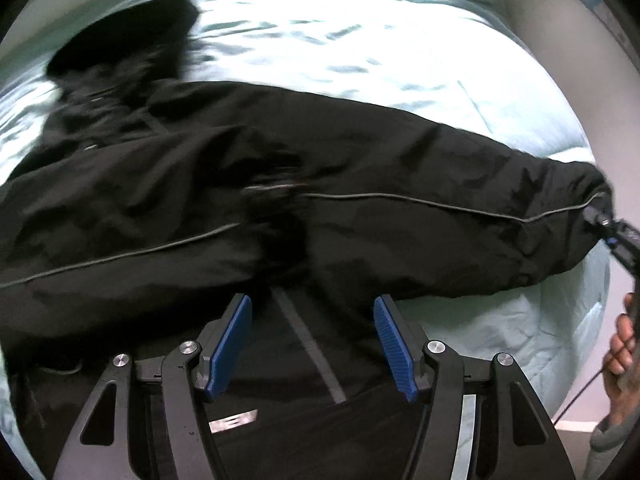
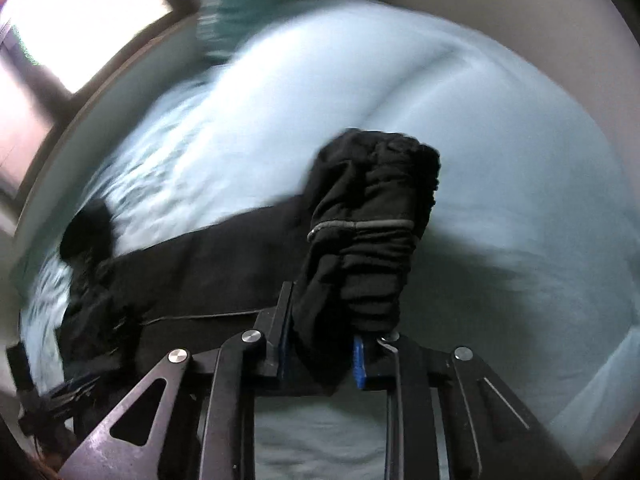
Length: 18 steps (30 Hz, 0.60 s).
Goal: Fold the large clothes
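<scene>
A pale blue bedsheet [image 1: 360,40] is seen covering the bed, wrinkled toward the far side and blurred in the right wrist view. A black jacket [image 1: 200,184] is spread across the sheet, lying lengthwise from left to right in the left wrist view, with thin grey piping [image 1: 400,198] run along it. A dark hood or collar part [image 1: 128,36] is seen at the far left end, bunched on the sheet.

One sleeve [image 2: 368,232] is lifted off the bed and stretched out to the right; its cuff end is clamped in the right gripper [image 2: 320,356], whose jaws are narrowed onto the bunched fabric, blue pads pressed against it on both sides. The same sleeve end is seen at the right edge of the left wrist view, pulled taut toward the right gripper's tip.

The left gripper [image 1: 312,344] is held low over the near edge of the jacket, jaws wide apart, nothing between the blue pads [image 1: 230,344]. A grey strip [image 1: 308,344] on the jacket is visible between them.

The person's hand [image 1: 624,352] is seen at the right edge, gripping the right tool's handle.
</scene>
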Available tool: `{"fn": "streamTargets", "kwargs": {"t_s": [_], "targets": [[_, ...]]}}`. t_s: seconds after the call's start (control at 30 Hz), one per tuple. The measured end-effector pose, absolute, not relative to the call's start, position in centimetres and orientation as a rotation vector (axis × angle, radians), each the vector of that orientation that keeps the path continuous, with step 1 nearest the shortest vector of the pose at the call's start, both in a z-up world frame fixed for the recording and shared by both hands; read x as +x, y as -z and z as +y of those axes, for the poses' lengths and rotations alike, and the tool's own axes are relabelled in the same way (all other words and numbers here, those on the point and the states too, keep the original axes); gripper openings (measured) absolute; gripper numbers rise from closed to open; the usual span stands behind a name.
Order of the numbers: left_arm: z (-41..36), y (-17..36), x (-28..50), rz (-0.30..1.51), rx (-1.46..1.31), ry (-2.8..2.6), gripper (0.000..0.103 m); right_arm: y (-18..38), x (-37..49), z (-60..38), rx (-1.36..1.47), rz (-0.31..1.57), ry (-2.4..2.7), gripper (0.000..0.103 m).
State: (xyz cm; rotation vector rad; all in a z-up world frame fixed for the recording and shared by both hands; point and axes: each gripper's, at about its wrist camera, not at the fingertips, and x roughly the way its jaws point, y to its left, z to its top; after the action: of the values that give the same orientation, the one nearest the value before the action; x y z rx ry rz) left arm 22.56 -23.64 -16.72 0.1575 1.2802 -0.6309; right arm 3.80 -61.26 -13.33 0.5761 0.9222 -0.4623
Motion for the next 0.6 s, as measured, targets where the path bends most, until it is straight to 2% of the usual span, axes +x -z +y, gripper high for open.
{"fn": "streamTargets", "kwargs": {"t_s": [0.13, 0.3, 0.5, 0.6], "targets": [[-19.1, 15.5, 23.7, 1.247, 0.11, 0.563, 0.065, 11.1, 9.9, -53.4, 0.445, 0.947, 0.32, 0.026], [-13.4, 14.3, 24.9, 1.206, 0.06, 0.473, 0.065, 10.8, 17.9, -41.5, 0.186, 1.014, 0.153, 0.026], [-6.8, 13.9, 26.0, 1.182, -0.005, 0.354, 0.065, 15.1, 25.5, -28.2, -0.003, 1.107, -0.052, 0.026], [-4.5, 14.5, 26.2, 1.195, -0.034, 0.307, 0.065, 19.8, 28.3, -23.7, -0.07, 1.206, -0.089, 0.03]]}}
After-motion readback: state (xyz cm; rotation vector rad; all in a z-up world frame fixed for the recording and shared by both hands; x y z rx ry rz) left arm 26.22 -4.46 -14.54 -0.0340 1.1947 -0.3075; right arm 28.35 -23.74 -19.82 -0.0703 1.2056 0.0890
